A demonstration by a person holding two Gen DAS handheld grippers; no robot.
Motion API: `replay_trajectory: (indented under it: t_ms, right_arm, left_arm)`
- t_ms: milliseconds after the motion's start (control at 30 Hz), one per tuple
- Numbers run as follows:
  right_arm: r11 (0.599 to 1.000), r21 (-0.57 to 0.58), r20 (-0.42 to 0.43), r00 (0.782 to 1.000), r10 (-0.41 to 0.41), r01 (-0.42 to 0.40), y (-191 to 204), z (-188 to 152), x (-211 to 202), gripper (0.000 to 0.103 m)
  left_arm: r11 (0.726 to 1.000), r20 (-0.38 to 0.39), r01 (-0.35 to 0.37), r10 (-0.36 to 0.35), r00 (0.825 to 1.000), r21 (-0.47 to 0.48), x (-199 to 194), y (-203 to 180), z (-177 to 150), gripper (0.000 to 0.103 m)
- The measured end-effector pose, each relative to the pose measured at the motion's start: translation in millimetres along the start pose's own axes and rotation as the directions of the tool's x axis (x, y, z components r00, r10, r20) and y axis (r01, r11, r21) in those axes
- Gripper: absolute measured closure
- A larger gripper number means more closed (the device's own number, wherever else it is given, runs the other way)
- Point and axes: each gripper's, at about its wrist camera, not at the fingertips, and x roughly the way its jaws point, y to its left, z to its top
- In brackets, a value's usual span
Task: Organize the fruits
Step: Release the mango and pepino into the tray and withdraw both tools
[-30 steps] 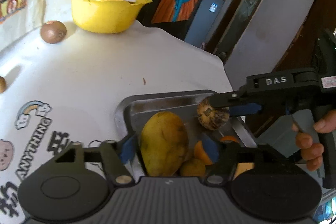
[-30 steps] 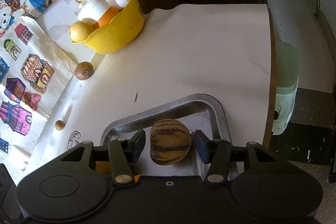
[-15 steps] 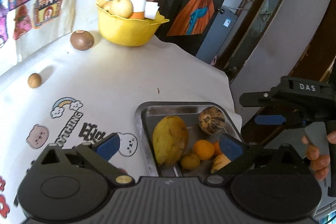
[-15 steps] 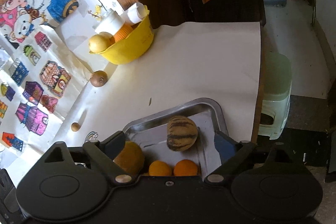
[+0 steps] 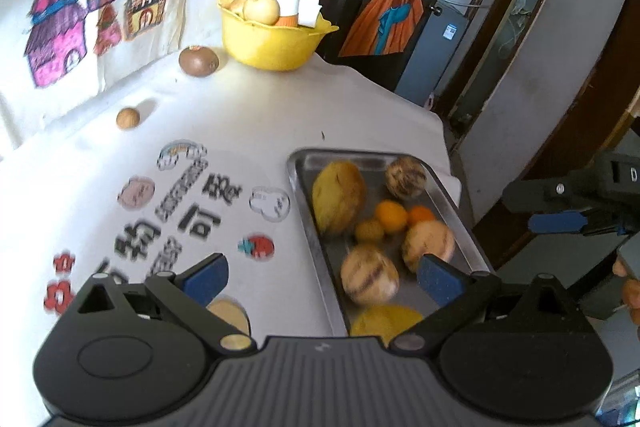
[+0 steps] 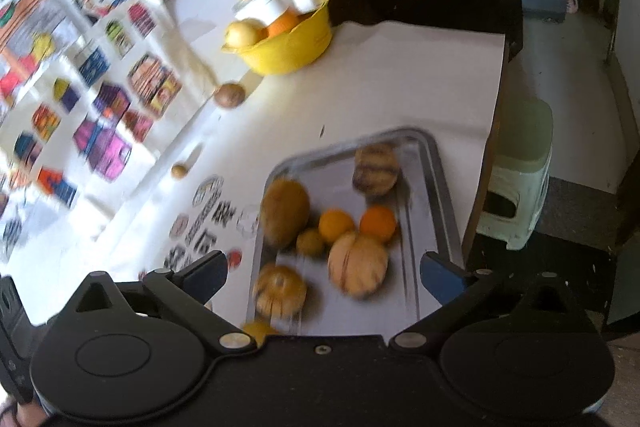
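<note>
Both hand-held grippers agape above tray [image 5: 460,203] near table edge [image 6: 494,131]

Bright daylight, white surface [image 5: 248,115] nearly blown out. Short soft shadows beside the kiwi [image 5: 198,61]. Motion blur smears stickers and tray fruit, worse in right view. Strong fisheye bending, dark corners.

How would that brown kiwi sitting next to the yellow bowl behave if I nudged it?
The kiwi is rounded and lies loose on the flat table, so it would probably roll. It looks small, so likely light. Its matte brown skin suggests decent grip.
</note>
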Motion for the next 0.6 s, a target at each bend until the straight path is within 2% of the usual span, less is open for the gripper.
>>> replay_trajectory:
  t_ms: [133, 300, 600]
  right_arm:
    - [0.999, -0.031, -0.057, 0.998, 0.015, -0.017, 3.3, -23.9, -9.6, 0.001]
    - [0.994, -0.110, -0.141, 0.990, -0.031, 0.016, 10.7, -57.7, -11.7, 0.001]
    - [0.977, -0.213, -0.218, 0.974, -0.056, 0.008, 32.1, -110.0, -3.6, 0.001]
  left_arm:
    - [1.000, -0.015, 0.010, -0.010, 1.000, 0.000, -17.4, 0.3, -22.0, 0.001]
    - [1.000, -0.039, 0.000, 0.001, 0.999, 0.021, -33.7, 1.2, -46.1, 0.001]
    - [0.998, -0.076, -0.023, 0.028, 0.997, 0.062, -49.0, 10.7, -83.0, 0.001]
